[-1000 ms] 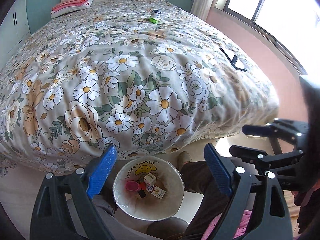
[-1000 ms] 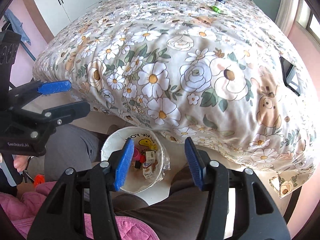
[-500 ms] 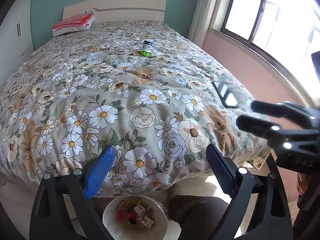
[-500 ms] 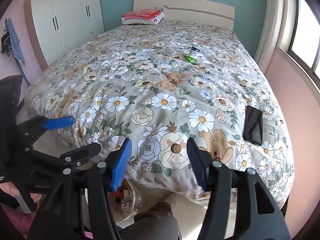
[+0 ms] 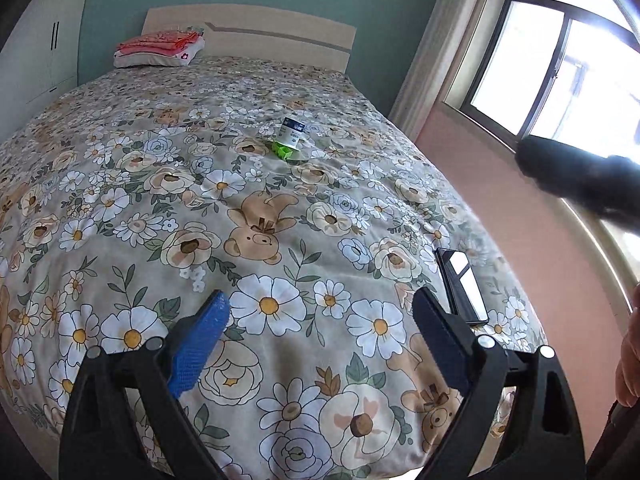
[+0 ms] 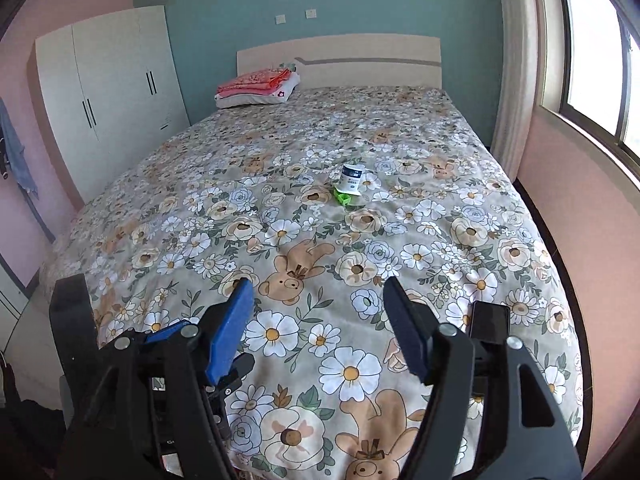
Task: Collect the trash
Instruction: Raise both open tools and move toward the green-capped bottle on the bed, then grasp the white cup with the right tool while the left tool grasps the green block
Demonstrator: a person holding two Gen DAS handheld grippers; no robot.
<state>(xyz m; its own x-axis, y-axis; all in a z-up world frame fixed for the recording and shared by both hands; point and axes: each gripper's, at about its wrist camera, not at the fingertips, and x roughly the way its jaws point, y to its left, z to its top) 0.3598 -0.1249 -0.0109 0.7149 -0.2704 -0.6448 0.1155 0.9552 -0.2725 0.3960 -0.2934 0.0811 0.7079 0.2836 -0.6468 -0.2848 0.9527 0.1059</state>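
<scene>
A small white and blue container (image 5: 293, 133) with a green piece (image 5: 283, 149) beside it lies on the middle of the floral bed; it also shows in the right wrist view (image 6: 352, 177) with the green piece (image 6: 343, 198). My left gripper (image 5: 322, 344) is open and empty above the foot of the bed. My right gripper (image 6: 322, 328) is open and empty, also above the foot of the bed, far short of the container. The trash bin is out of view.
A black phone (image 5: 462, 286) lies near the bed's right edge, also in the right wrist view (image 6: 490, 322). Folded pink bedding on a pillow (image 6: 258, 88) sits by the headboard. A white wardrobe (image 6: 108, 96) stands left; a window (image 5: 560, 68) and pink wall are on the right.
Both grippers rose from over the trash bin on the floor and now look across the bed top. The bin has dropped out of view. Both stay open.
</scene>
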